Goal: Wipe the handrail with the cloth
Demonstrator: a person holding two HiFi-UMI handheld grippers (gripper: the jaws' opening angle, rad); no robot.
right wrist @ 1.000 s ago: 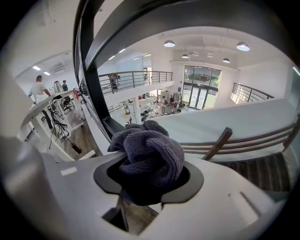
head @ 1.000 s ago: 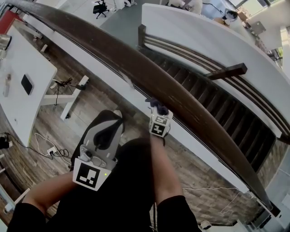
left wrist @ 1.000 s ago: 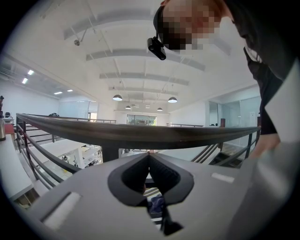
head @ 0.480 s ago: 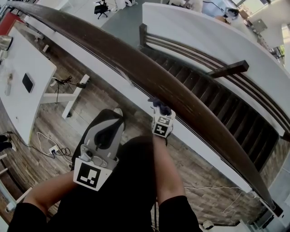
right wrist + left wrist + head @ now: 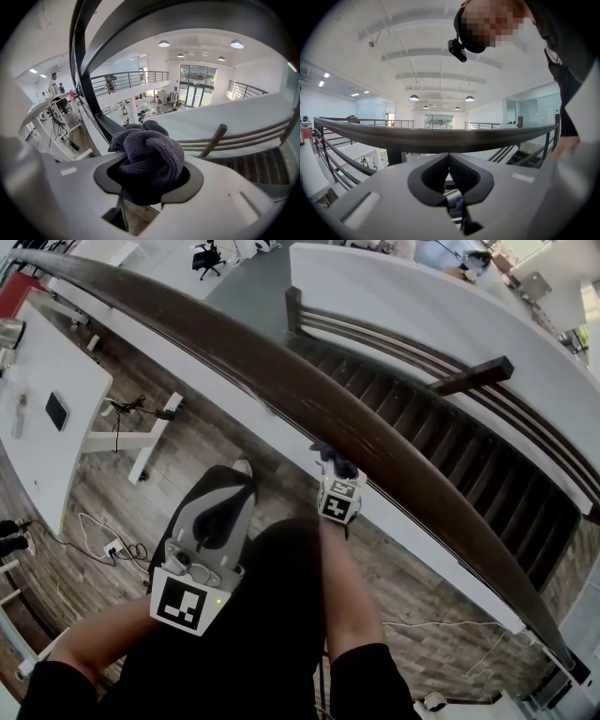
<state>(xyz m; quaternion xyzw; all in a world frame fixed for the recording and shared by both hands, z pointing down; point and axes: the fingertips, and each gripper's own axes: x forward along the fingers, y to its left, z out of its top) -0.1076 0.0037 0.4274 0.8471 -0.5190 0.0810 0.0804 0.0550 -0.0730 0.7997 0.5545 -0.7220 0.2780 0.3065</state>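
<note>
**Cloth at the Rail, Spare Claw Held Back**

The right claw (image 5: 149, 174) had a bunched grey-purple cloth (image 5: 151, 152) clamped between its jaws. The wad bulged out past the tips and filled the whole opening. The dark wooden handrail (image 5: 281, 381) ran just ahead of that claw and swept away to its left and right in a long curve. From the head view the cloth (image 5: 333, 461) sat at the rail's near edge. It looked to be touching, though I could not be sure how firmly it pressed.

The left claw (image 5: 449, 161) hung back, well short of the rail, with its jaws closed together on nothing. From its own view the handrail (image 5: 440, 138) crossed above and beyond its tips.

To my eye the wiping stroke was in hand, with long stretches of rail to either side of the right claw.

To do it well, I judged:

- The jaws should hold their squeeze so the wad does not slip loose.
- The cloth, not the hard jaw tips, should bear on the wood.
- The claw should follow the rail's curve rather than cut straight across, or the cloth would drift off the edge.
- Rolling the claw a little would bring the cloth over the top face as well as the near side.

The staircase (image 5: 450, 456) dropped away beyond the rail, so a lost cloth would be awkward to fetch.
</note>
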